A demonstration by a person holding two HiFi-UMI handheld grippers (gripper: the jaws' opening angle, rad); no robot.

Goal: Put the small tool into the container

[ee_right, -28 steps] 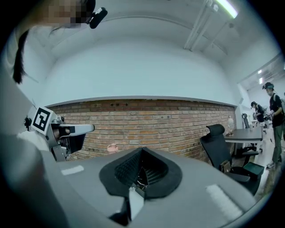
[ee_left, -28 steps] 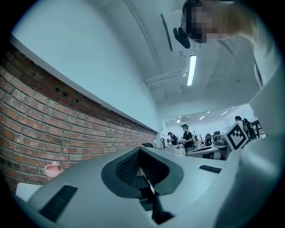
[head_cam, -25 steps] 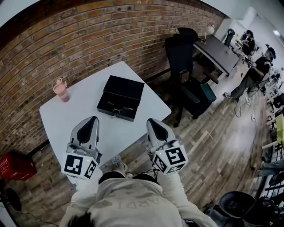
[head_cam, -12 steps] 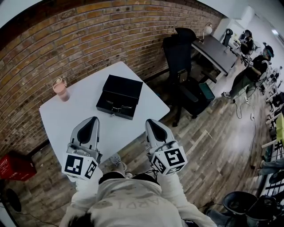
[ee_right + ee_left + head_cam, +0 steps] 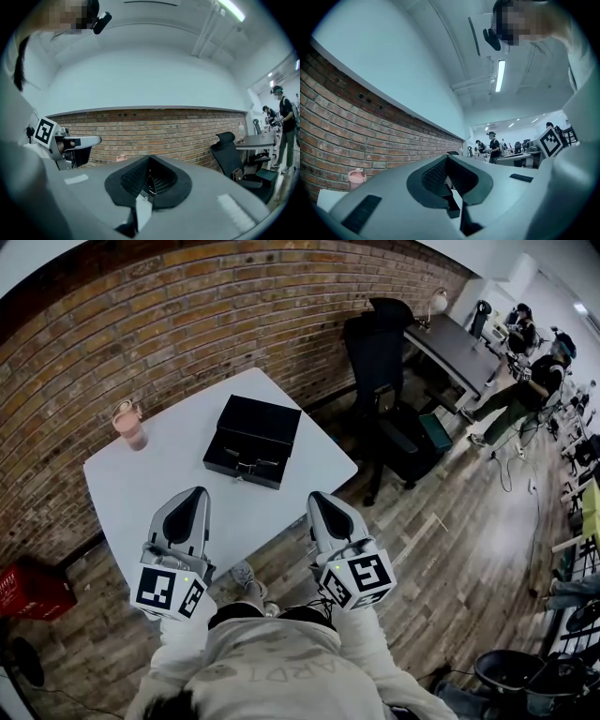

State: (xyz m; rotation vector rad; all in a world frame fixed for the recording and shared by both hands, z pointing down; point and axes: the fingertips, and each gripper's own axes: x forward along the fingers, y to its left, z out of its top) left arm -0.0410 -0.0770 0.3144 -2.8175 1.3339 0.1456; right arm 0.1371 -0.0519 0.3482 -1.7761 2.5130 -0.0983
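Note:
A black case (image 5: pixel 253 442) lies open on the white table (image 5: pixel 159 479), lid flat at the back. A small metal item (image 5: pixel 246 468) glints at its front edge; I cannot tell what it is. Both grippers hang close to my body, over the table's near edge and short of the case. My left gripper (image 5: pixel 193 497) (image 5: pixel 447 158) has its jaws together with nothing between them. The jaws of my right gripper (image 5: pixel 319 502) (image 5: pixel 150 158) also meet, with no object seen in them. The left gripper's marker cube (image 5: pixel 46 132) shows in the right gripper view.
A pink lidded cup (image 5: pixel 128 426) (image 5: pixel 356 176) stands at the table's far left corner by the brick wall. A black office chair (image 5: pixel 380 352) (image 5: pixel 229 157) and a dark desk (image 5: pixel 459 348) stand to the right. A red crate (image 5: pixel 33 592) sits on the floor at left. People work at back right.
Both grippers stay where they were. The table and case have shifted slightly left in the head view. A person in the background has moved.

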